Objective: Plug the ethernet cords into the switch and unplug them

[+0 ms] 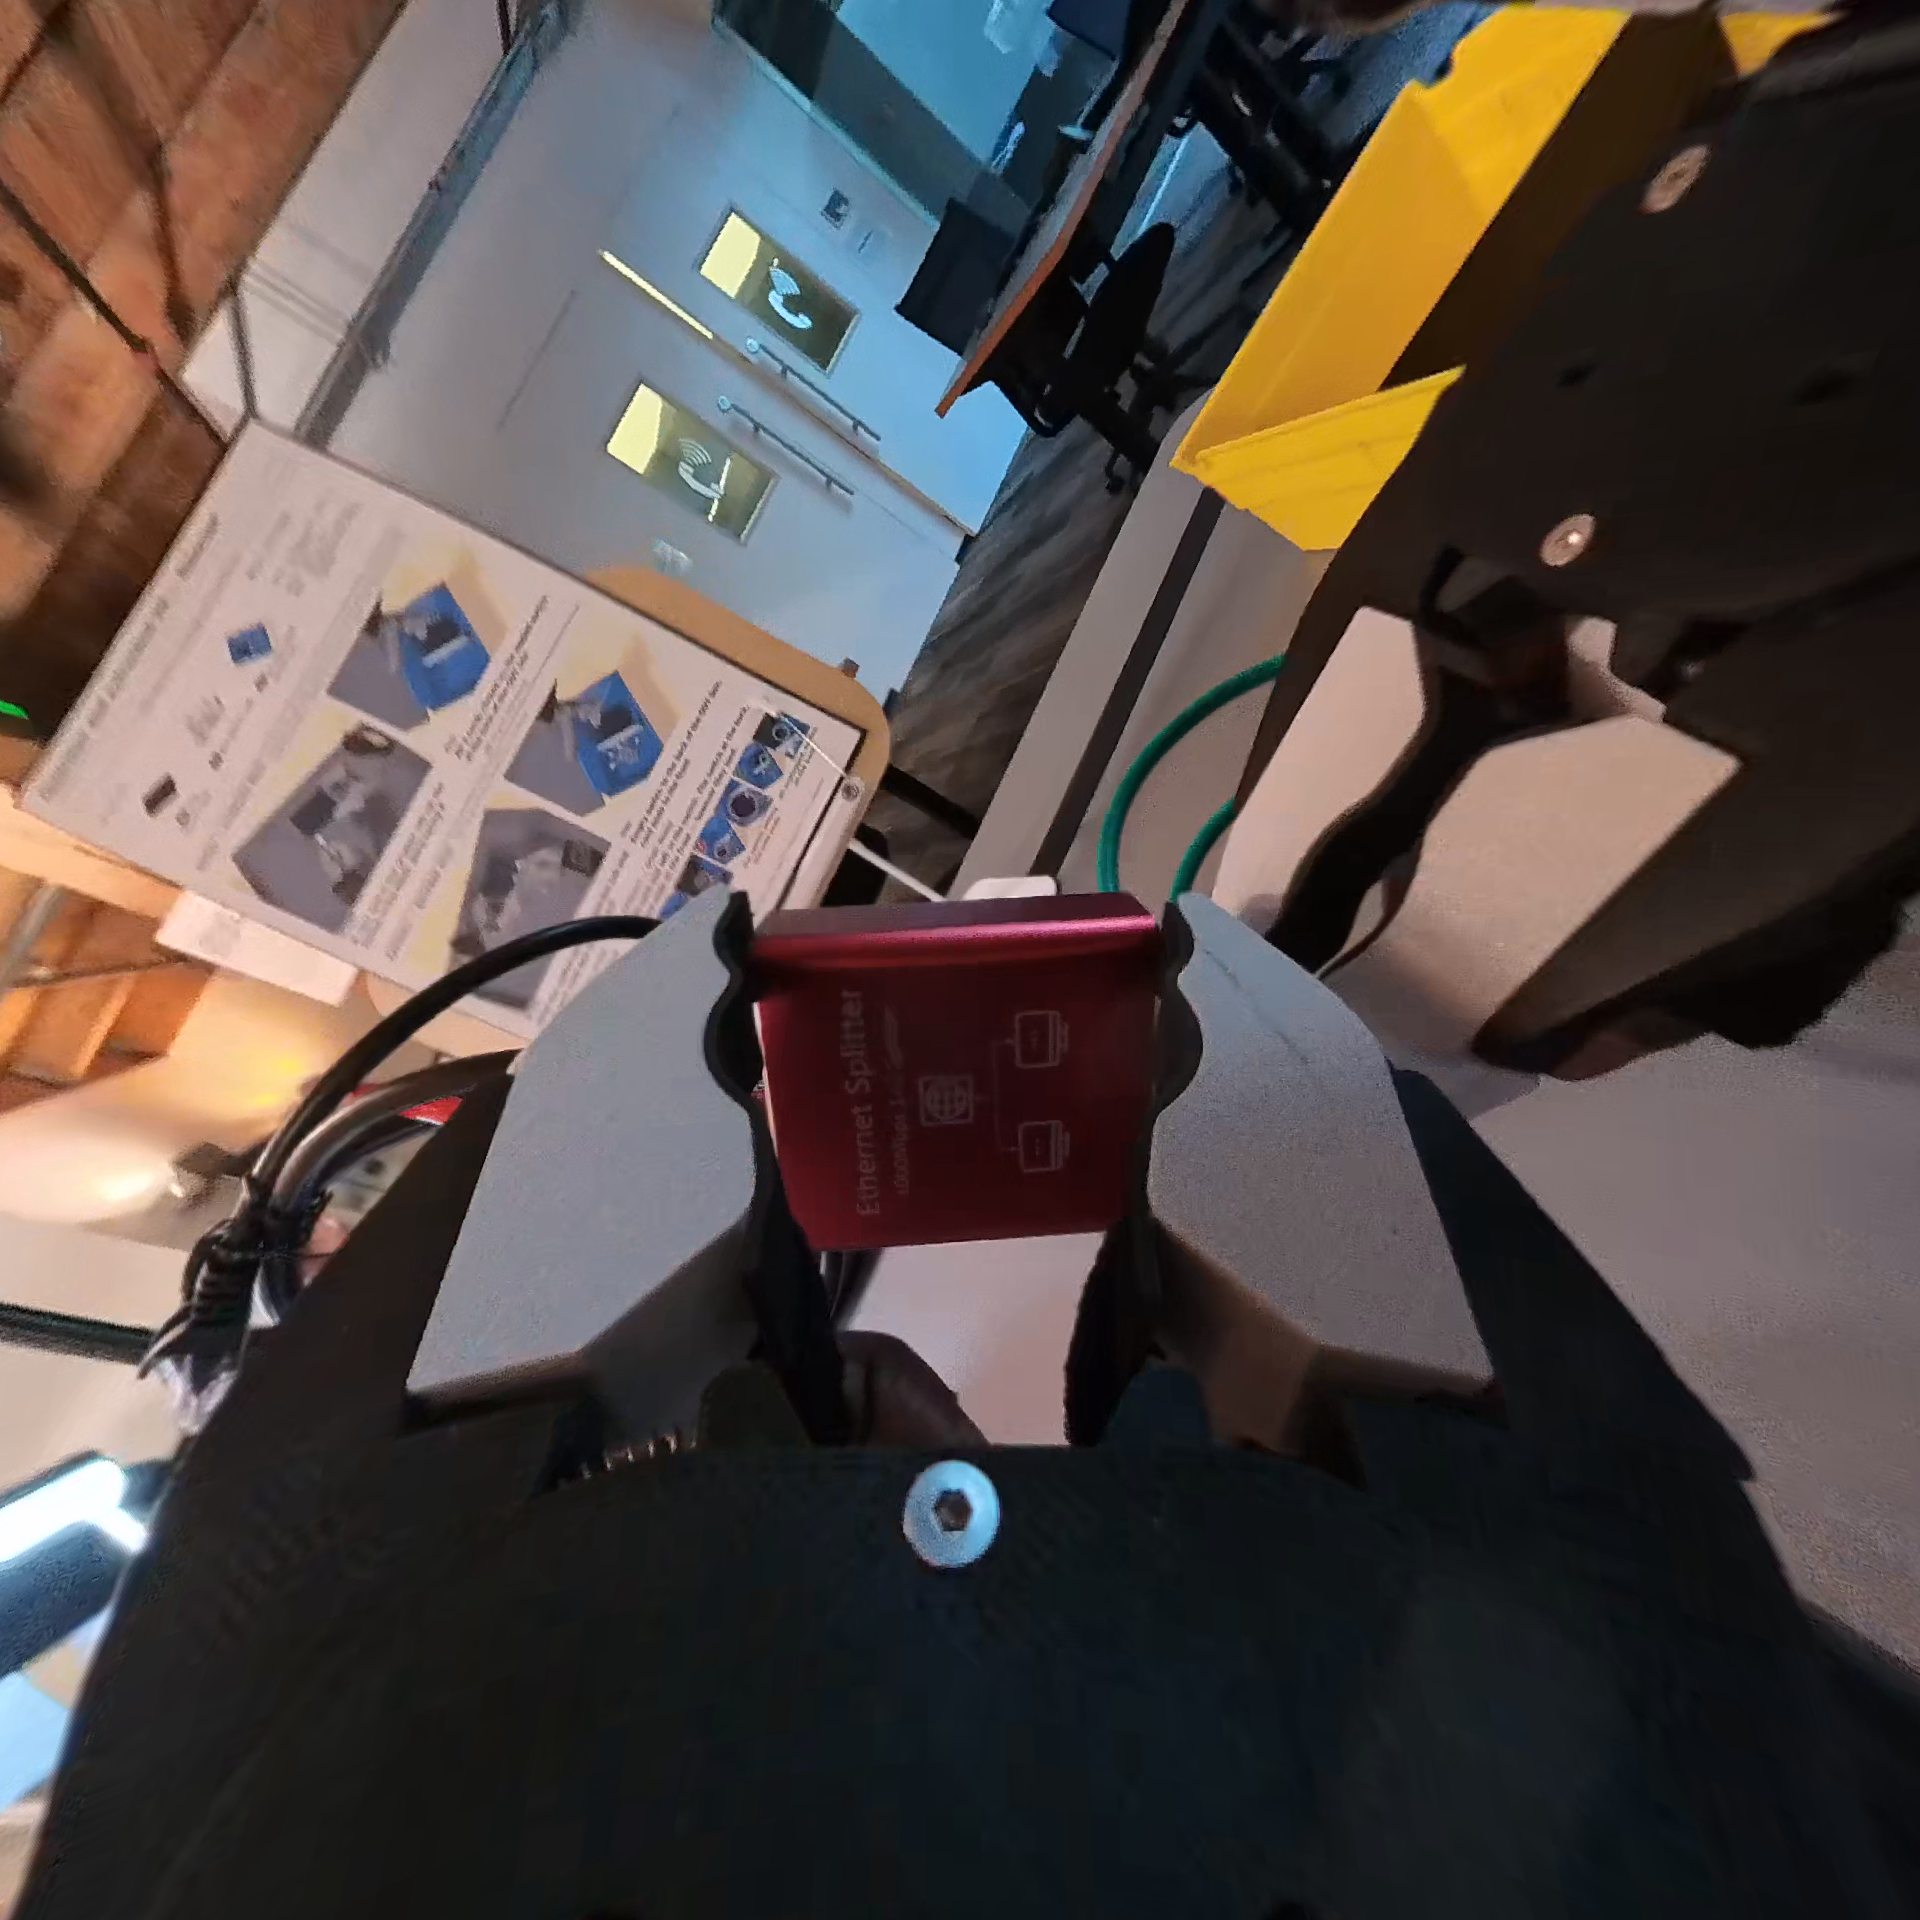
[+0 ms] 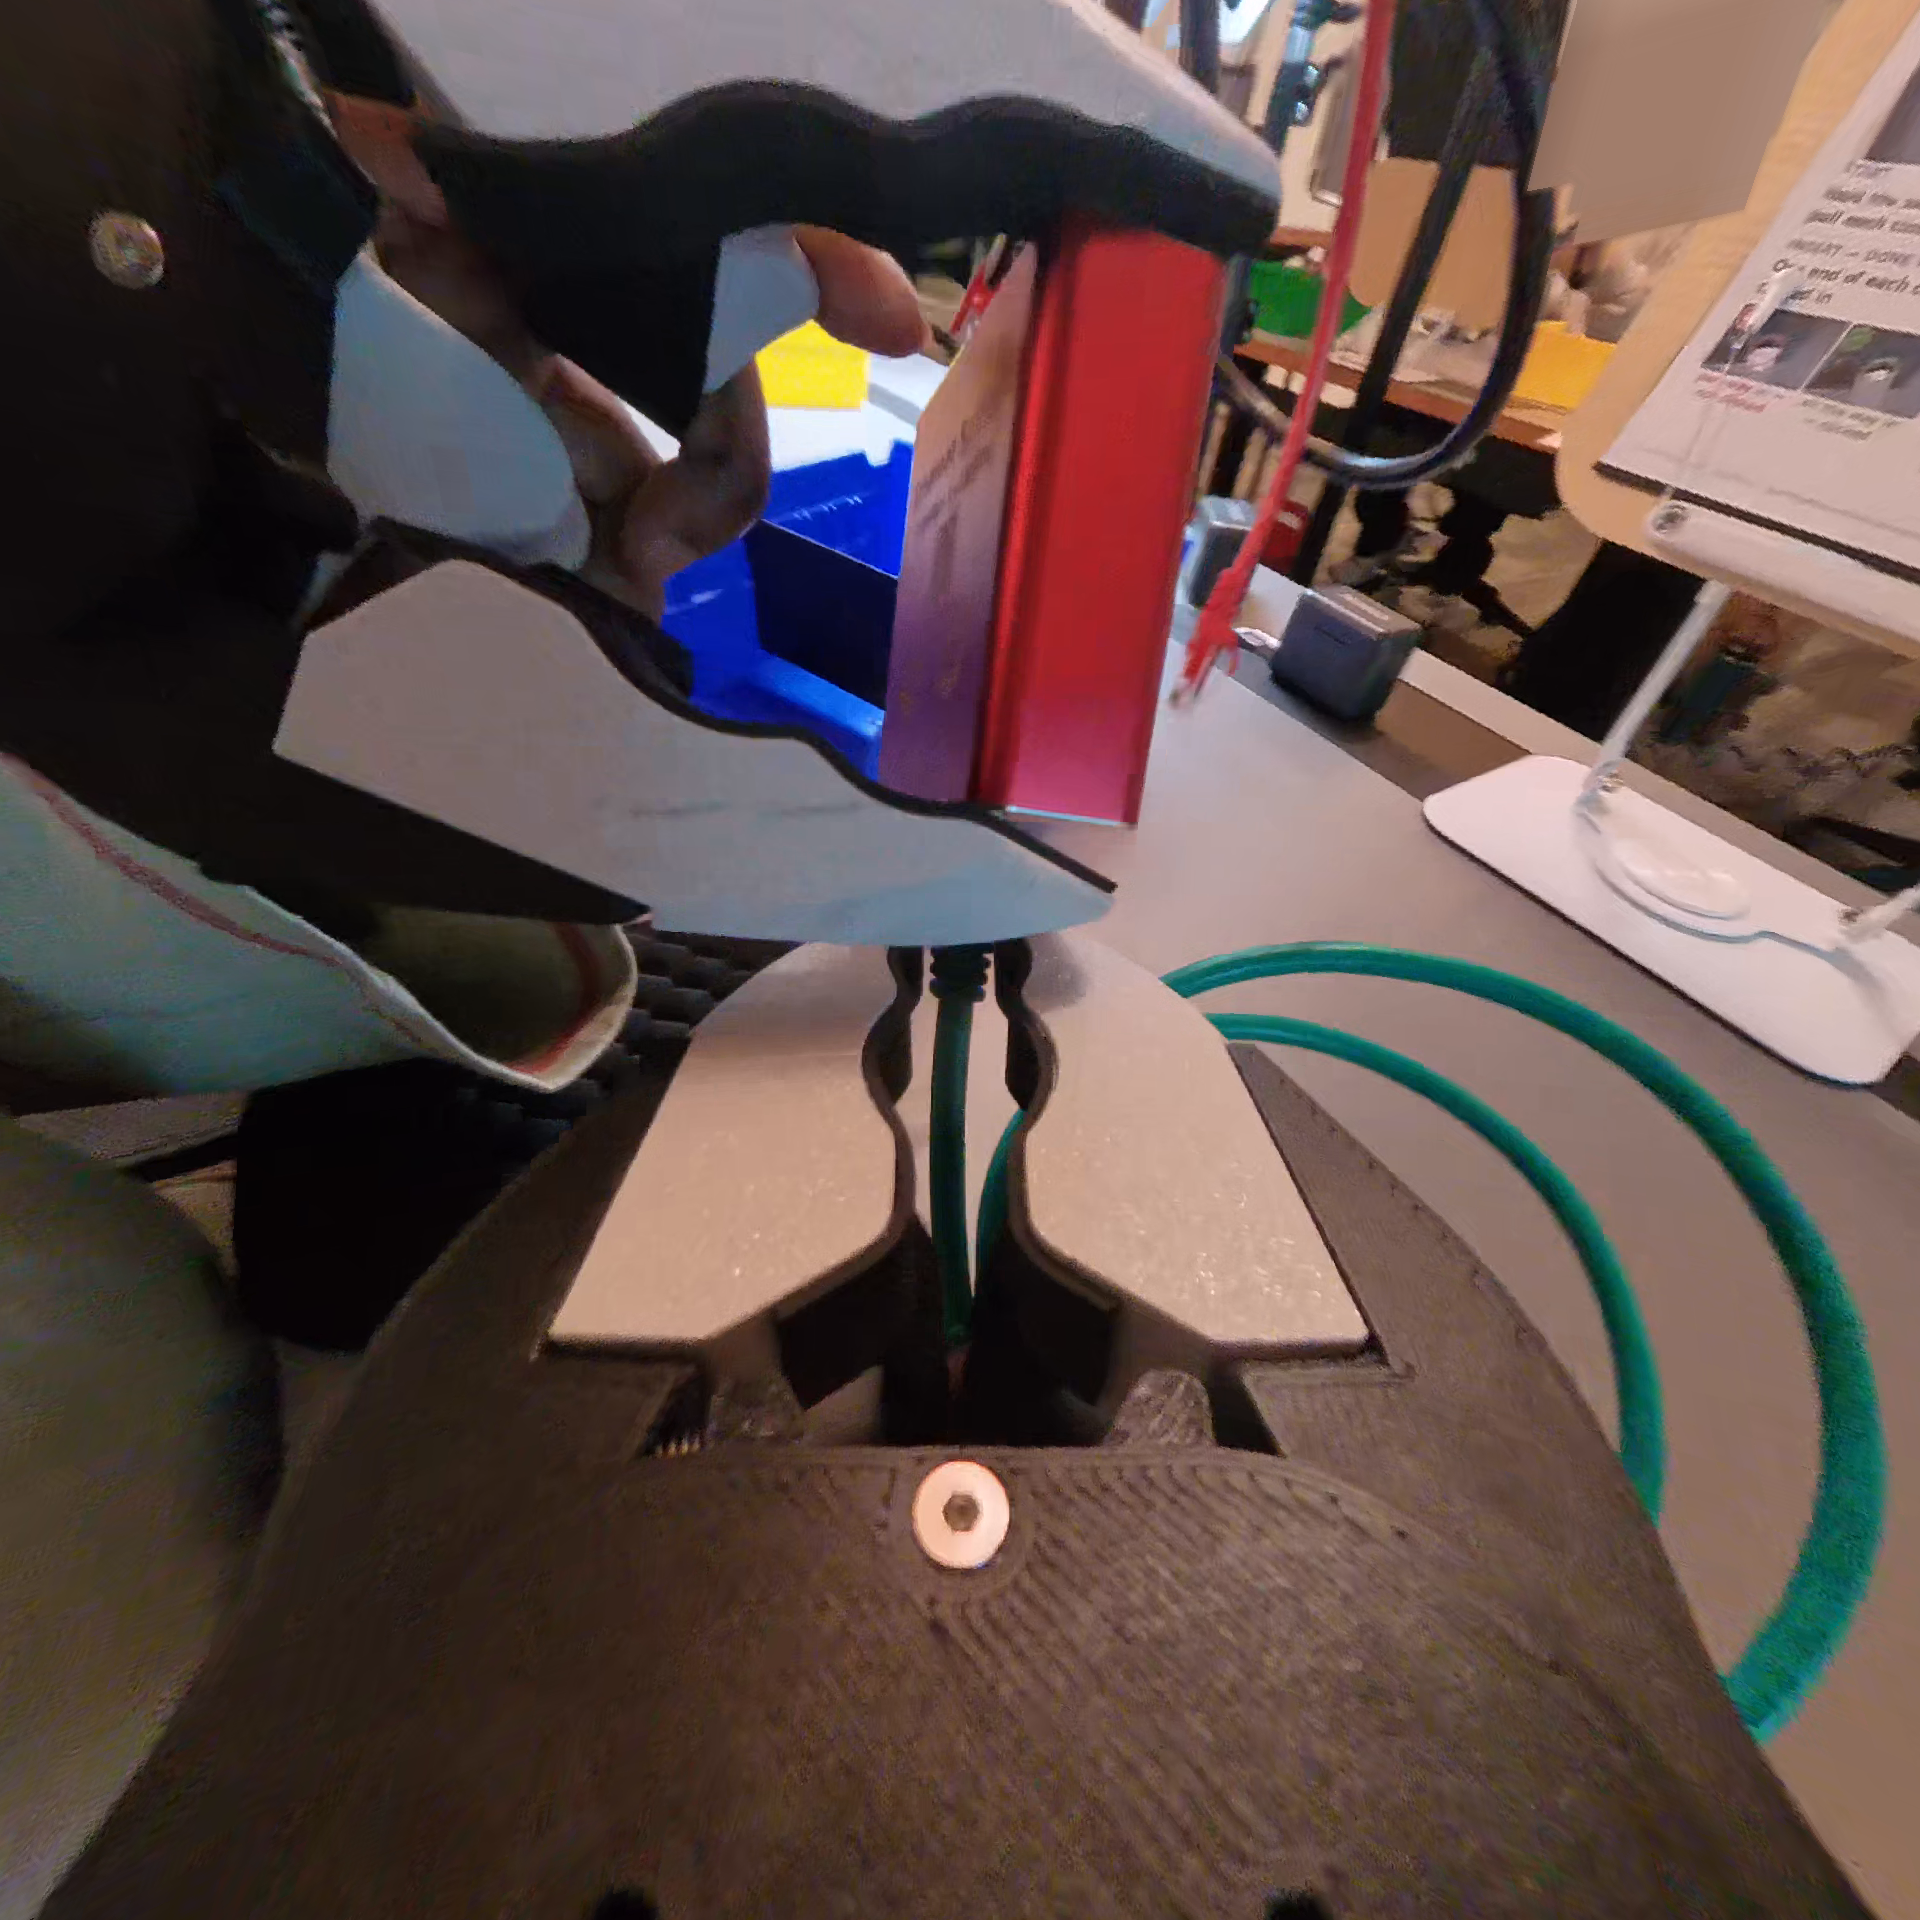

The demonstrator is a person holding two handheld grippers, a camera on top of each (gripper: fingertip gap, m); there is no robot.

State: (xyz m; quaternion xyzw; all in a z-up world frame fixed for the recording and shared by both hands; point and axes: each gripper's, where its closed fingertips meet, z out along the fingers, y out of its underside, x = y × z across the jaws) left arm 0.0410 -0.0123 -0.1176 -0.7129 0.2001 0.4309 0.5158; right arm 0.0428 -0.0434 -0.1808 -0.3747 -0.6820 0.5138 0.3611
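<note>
My left gripper (image 1: 954,940) is shut on the small red metal switch (image 1: 961,1081) and holds it in the air above the table. In the right wrist view the switch (image 2: 1081,520) stands on end between the left gripper's grey fingers (image 2: 707,810). My right gripper (image 2: 961,961) is shut on the green ethernet cord (image 2: 951,1091) near its dark plug boot, just below the left gripper's lower finger. The cord loops off to the right over the table (image 2: 1714,1174). The plug tip is hidden behind that finger. The right gripper (image 1: 1558,665) shows dark at the upper right of the left wrist view.
A yellow bin (image 1: 1382,312) and a blue bin (image 2: 790,582) stand nearby. A white stand (image 2: 1683,894) holds an instruction sheet (image 2: 1808,343) at the right. A red cord (image 2: 1299,395) and a black cable (image 2: 1496,343) hang behind the switch. A dark block (image 2: 1345,649) lies on the grey table (image 2: 1351,831).
</note>
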